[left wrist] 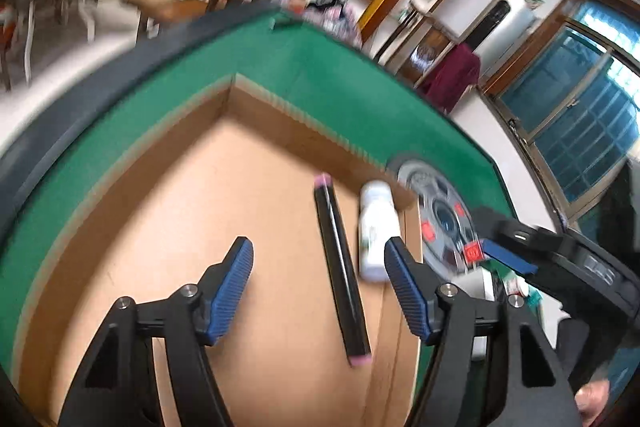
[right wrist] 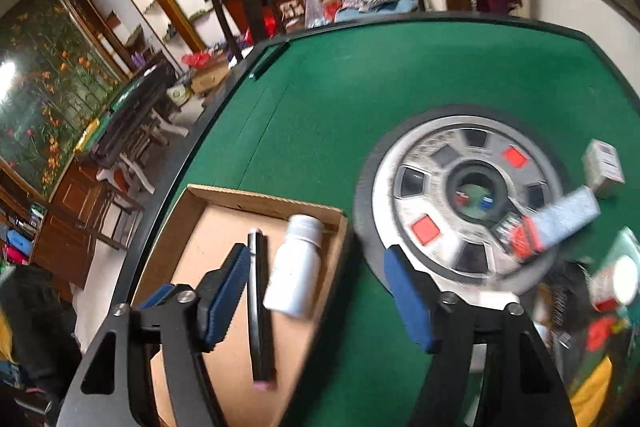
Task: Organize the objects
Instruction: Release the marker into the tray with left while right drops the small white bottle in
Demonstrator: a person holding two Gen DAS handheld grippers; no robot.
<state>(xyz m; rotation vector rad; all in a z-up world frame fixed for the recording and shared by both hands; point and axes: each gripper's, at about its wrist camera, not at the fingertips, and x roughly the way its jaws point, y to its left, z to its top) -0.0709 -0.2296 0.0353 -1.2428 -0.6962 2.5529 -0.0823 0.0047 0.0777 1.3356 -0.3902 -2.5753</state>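
Inside the shallow brown cardboard tray, a black pink-capped tube lies beside a white plastic bottle, seemingly touching; left gripper and right gripper both spread, empty.

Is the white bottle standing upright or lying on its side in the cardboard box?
Lying on its side. The white bottle rests lengthwise on the floor of the cardboard box, beside the black tube.

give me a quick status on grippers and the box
Left gripper and right gripper open, empty. Black tube and white bottle lying in cardboard box. Nothing blocking.
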